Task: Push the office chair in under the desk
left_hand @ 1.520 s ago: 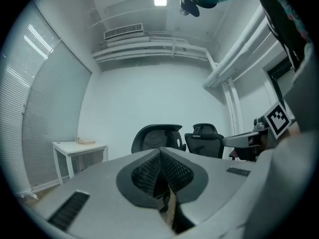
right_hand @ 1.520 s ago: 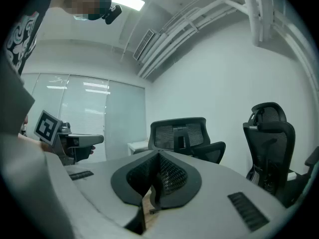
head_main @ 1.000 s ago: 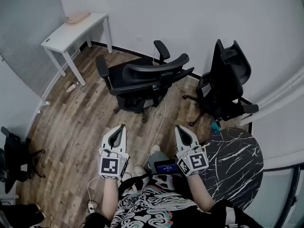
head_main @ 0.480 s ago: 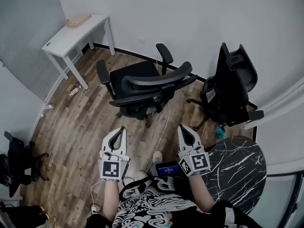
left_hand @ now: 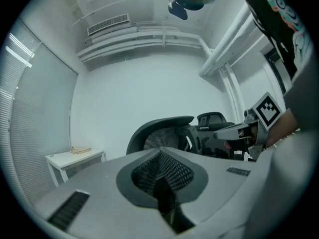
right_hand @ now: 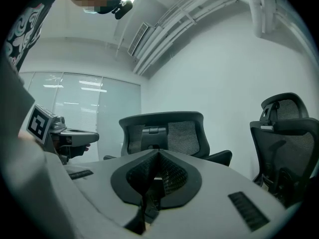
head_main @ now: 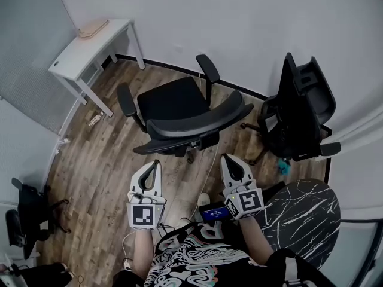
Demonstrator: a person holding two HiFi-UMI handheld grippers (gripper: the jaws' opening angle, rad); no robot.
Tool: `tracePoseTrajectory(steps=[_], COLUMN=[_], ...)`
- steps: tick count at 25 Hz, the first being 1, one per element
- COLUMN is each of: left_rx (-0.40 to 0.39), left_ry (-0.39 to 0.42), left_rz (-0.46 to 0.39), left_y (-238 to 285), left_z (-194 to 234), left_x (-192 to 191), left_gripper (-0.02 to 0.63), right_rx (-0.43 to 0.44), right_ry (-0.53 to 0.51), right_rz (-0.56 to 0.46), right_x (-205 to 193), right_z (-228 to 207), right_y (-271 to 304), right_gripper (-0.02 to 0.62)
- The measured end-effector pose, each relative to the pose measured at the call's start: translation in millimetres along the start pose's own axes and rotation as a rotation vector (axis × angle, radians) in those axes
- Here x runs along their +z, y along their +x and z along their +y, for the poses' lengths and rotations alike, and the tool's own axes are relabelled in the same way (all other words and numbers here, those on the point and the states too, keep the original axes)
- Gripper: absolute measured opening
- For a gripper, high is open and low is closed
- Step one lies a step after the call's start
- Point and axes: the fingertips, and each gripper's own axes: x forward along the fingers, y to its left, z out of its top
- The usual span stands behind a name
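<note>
Black mesh-back office chair (head_main: 173, 103) mid-frame, well apart from white table (head_main: 72, 52) upper left. Approach step: left hand-held gripper (head_main: 154, 164), right hand-held gripper (head_main: 227, 159) clenched, empty. Next: press backrest (head_main: 197, 124) toward table.

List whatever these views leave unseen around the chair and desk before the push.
- Head view: wheel base of the office chair, mostly hidden beneath its seat and backrest.
- Head view: the space under the desk, covered by its top.
- Head view: the tan item on the desk, too small to identify.
- Left gripper view: the desk's lower legs, hidden behind the body of the left gripper.
</note>
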Motion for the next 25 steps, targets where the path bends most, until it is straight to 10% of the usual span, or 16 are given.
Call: tracePoseTrajectory(steps=[25], left_rx=[0.028], left_ry=[0.080], left_rz=[0.085], left_y=[54], left_z=[19], left_x=[-29], left_gripper=[0.023], right_rx=[0.183], right_ry=[-0.070], right_rz=[0.097], right_x=[-16], right_z=[-4], right_y=[46], right_gripper=[0.077])
